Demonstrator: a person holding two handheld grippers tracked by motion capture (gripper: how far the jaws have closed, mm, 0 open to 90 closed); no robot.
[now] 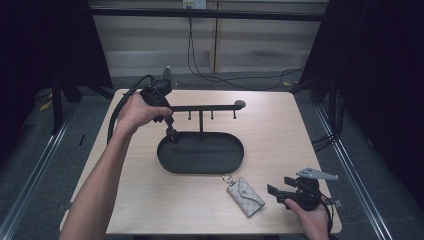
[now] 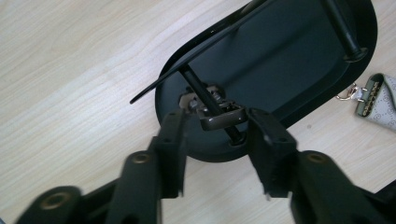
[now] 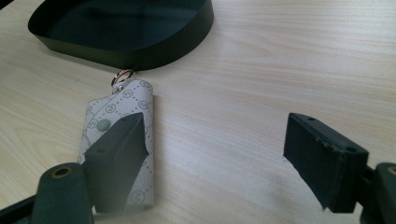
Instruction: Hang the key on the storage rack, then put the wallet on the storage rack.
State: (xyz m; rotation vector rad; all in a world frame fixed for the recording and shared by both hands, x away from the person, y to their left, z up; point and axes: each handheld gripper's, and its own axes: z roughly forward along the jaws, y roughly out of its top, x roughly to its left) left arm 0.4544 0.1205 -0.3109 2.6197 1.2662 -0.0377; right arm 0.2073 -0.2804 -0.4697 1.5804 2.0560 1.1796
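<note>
Left tongs (image 2: 215, 128): jaws part open, straddling a small bronze clasp (image 2: 220, 115) that sits on a thin black rod just above the left end of the oval tray (image 1: 200, 168); whether the pads actually bear on the clasp cannot be told. Risk: pulling sideways here could tip the hook stand (image 1: 201, 107) rising from the tray, or the clasp could slip free and drop into the tray. Right of the tray's front rim, the key pouch (image 1: 245, 195) lies flat on the bench (image 1: 140, 200), its ring nearly touching the rim. Right tongs (image 3: 224, 154): wide open, empty, one jaw over the pouch. Risk: closing at this angle may merely push the pouch along the bench.
</note>
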